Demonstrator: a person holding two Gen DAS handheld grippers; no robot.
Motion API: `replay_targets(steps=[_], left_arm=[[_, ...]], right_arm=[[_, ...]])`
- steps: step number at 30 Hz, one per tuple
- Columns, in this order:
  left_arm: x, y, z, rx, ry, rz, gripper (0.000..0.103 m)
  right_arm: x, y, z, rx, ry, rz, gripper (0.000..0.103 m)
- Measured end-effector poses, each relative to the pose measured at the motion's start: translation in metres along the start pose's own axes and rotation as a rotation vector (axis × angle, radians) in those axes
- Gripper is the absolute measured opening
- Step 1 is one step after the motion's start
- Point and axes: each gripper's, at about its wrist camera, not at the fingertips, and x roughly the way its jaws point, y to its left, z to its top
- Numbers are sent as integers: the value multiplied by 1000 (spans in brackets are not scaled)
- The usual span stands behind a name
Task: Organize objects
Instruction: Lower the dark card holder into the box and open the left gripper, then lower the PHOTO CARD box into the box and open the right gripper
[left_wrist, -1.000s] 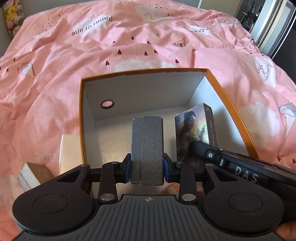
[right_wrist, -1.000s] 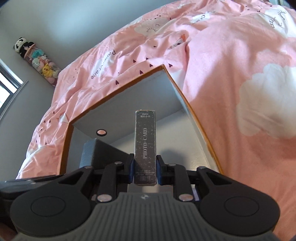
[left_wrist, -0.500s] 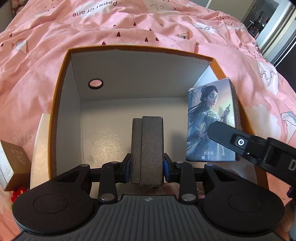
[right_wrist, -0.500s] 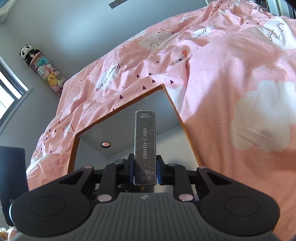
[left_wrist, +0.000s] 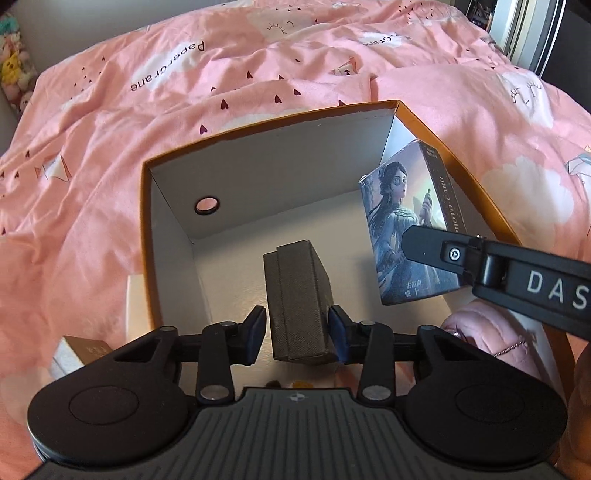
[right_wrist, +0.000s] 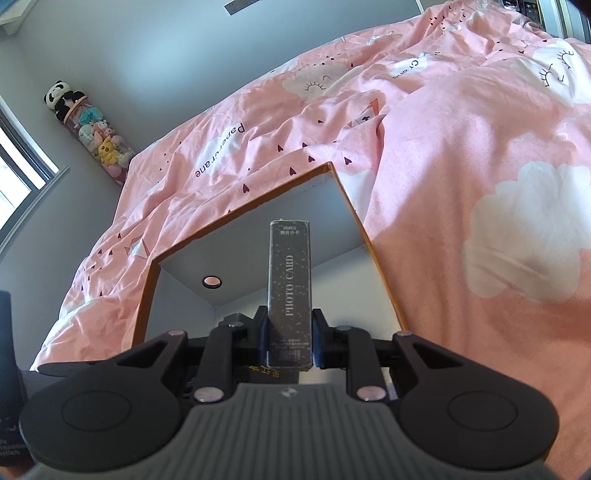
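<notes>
An orange-rimmed open box (left_wrist: 146, 236) with white inner walls sits on the pink bed. A grey textured box (left_wrist: 299, 299) lies inside it on the floor, between the fingers of my left gripper (left_wrist: 298, 334). The left jaws stand apart, with a gap on the left side of the grey box. My right gripper (right_wrist: 290, 341) is shut on a photo card box (right_wrist: 290, 288), held over the box's right side. The card box (left_wrist: 404, 225) with a woman's portrait and the right gripper's finger (left_wrist: 436, 249) show in the left wrist view.
A pink quilt (left_wrist: 110, 129) covers the bed all around. A small gold box (left_wrist: 86, 349) and a white box (left_wrist: 135, 310) lie left of the orange box (right_wrist: 364, 236). A pink pouch (left_wrist: 487, 336) lies at its near right. Plush toys (right_wrist: 92, 129) hang on the wall.
My left gripper has opened and let go of the grey box, which now rests tilted on the box floor. The right gripper still holds the photo card box and has lifted slightly.
</notes>
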Motion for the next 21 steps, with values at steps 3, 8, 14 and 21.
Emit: replay_targets(steps=[3,8,14,21], left_arm=[[-5,4,-1,-2,-11,33,46],[-12,12,-3,2,-25,59,45],[-30,36,-5,-80,-64,-12,44],[-53,75,-4,-256,-147,-99,43]], right_arm=[[0,0,1,-2,-6,9,24],[5,7,-3,-25,23,32,24],[14,16,-5,-59,41,0,24],[34,32,8,-142,29,-49,24]])
